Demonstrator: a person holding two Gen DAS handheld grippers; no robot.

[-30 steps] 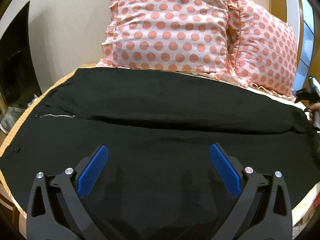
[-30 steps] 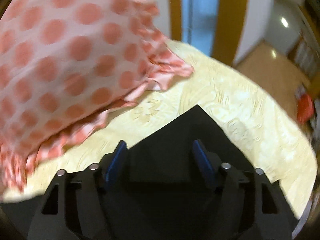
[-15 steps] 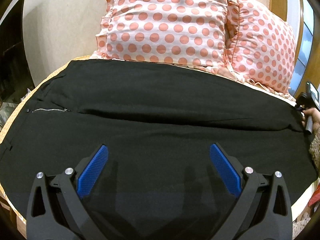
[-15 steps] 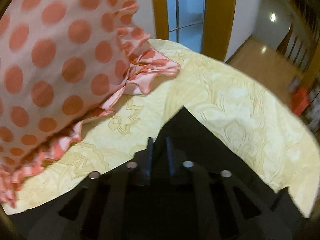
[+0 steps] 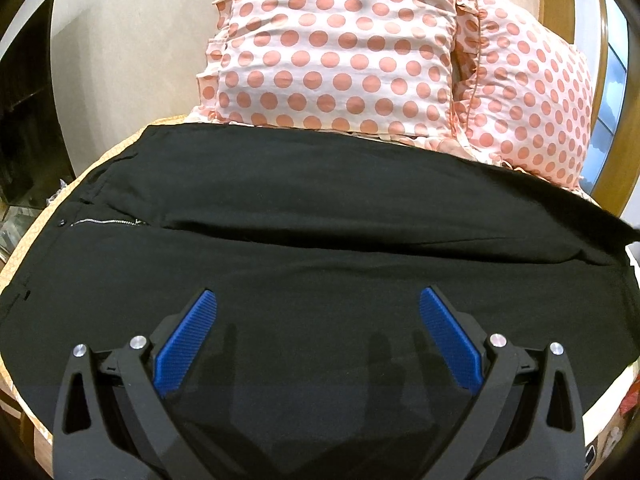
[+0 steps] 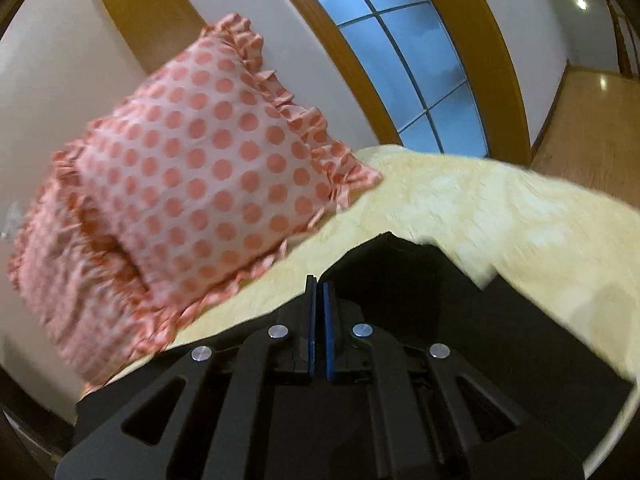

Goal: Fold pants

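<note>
Black pants [image 5: 320, 216] lie spread lengthwise across the bed, waistband and zipper [image 5: 108, 222] at the left, legs running right. My left gripper [image 5: 318, 304] hovers open and empty over the near leg, its blue pads wide apart. In the right wrist view my right gripper [image 6: 319, 284] is shut on the black pants' leg end [image 6: 400, 264] and holds it raised above the cream bedspread [image 6: 480, 208].
Two pink polka-dot pillows [image 5: 332, 48] lean against the wall behind the pants; one shows in the right wrist view [image 6: 208, 168]. A window with a wooden frame [image 6: 400, 52] is beyond the bed. A dark cabinet [image 5: 24, 120] stands at the left.
My right gripper closed on the pants' leg end and lifted it off the bedspread. The left gripper stayed open over the pants, shifting only slightly.
</note>
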